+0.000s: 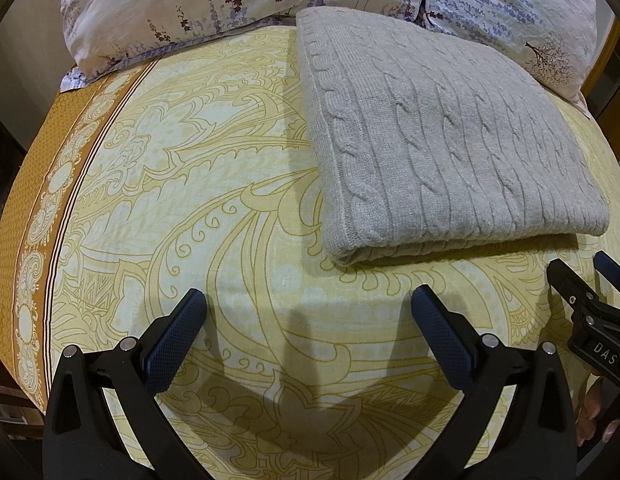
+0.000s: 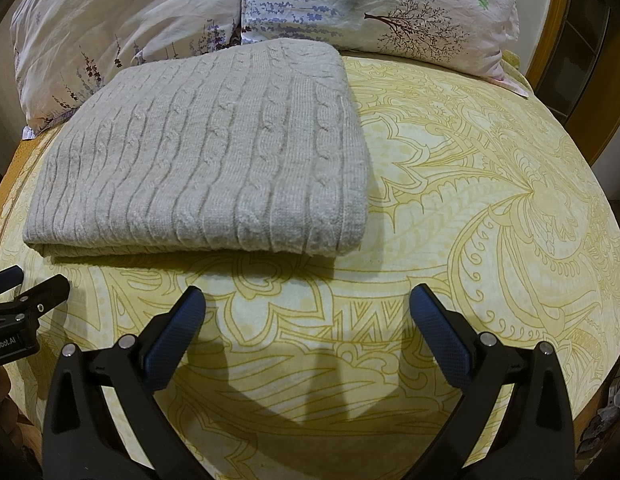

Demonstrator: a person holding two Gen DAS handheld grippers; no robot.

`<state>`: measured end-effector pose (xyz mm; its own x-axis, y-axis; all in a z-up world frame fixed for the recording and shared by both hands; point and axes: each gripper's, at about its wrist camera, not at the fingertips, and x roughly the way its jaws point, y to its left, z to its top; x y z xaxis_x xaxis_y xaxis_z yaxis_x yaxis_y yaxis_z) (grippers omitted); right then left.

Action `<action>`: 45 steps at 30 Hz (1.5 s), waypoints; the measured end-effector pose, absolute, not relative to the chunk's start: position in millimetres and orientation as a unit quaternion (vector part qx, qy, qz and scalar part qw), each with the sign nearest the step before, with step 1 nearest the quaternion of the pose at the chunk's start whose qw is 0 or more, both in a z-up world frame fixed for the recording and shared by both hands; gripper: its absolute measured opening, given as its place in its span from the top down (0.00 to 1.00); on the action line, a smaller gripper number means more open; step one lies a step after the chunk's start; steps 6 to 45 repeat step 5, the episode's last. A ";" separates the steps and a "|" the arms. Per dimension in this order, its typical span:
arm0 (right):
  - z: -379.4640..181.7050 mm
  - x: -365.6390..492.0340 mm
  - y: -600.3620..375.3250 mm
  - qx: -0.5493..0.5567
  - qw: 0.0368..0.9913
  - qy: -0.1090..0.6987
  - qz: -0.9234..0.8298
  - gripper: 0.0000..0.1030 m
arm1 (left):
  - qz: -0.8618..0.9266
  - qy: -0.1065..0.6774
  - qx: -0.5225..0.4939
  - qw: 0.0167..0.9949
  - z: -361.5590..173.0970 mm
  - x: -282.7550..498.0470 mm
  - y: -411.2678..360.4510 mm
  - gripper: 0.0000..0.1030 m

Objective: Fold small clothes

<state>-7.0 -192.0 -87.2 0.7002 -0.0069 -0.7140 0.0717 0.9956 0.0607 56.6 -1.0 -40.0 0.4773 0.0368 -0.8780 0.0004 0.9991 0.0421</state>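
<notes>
A grey cable-knit sweater (image 1: 441, 136) lies folded into a flat rectangle on the yellow patterned bedsheet (image 1: 214, 208). It also shows in the right wrist view (image 2: 214, 156), with its folded edge facing me. My left gripper (image 1: 308, 300) is open and empty, hovering over the sheet just short of the sweater's near left corner. My right gripper (image 2: 306, 300) is open and empty, hovering over the sheet near the sweater's near right corner. Each gripper shows at the edge of the other's view: the right gripper (image 1: 589, 280) and the left gripper (image 2: 26, 284).
Two floral pillows (image 1: 214, 4) (image 2: 373, 4) lie behind the sweater at the head of the bed. The sheet's brown border (image 1: 34, 208) marks the bed's left edge. A wooden bed frame (image 2: 549, 40) runs along the right.
</notes>
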 end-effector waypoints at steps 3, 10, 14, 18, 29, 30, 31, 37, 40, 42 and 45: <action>-87.2 -6.9 -192.0 0.042 0.921 0.387 -0.021 0.02 | 0.011 0.511 0.018 0.859 -39.9 56.7 -1.0 0.01; -87.2 -6.9 -192.0 0.042 0.921 0.387 -0.021 0.02 | 0.011 0.511 0.018 0.859 -39.8 56.8 -0.9 0.01; -87.2 -6.9 -192.0 0.042 0.921 0.387 -0.021 0.02 | 0.011 0.511 0.018 0.859 -39.8 56.8 -0.9 0.01; -87.2 -6.9 -192.0 0.042 0.921 0.387 -0.021 0.02 | 0.011 0.511 0.018 0.859 -39.8 56.8 -0.9 0.01; -87.2 -6.9 -192.0 0.042 0.921 0.387 -0.021 0.02 | 0.011 0.511 0.018 0.859 -39.8 56.8 -0.9 0.01; -87.2 -6.9 -192.0 0.042 0.921 0.387 -0.021 0.02 | 0.011 0.511 0.018 0.859 -39.8 56.8 -0.9 0.01; -87.2 -6.9 -192.0 0.042 0.921 0.387 -0.021 0.02 | 0.011 0.511 0.018 0.859 -39.8 56.8 -0.9 0.01; -87.2 -6.9 -192.0 0.042 0.921 0.387 -0.021 0.02 | 0.011 0.511 0.018 0.859 -39.8 56.8 -0.9 0.01; -87.2 -6.9 -192.0 0.042 0.921 0.387 -0.021 0.02 | 0.011 0.511 0.018 0.859 -39.8 56.8 -0.9 0.01; -87.2 -6.9 -192.0 0.042 0.921 0.387 -0.021 0.02 | 0.011 0.511 0.018 0.859 -39.8 56.8 -0.9 0.01; -87.2 -6.9 -192.0 0.042 0.921 0.387 -0.021 0.02 | 0.011 0.511 0.018 0.859 -39.8 56.8 -0.9 0.01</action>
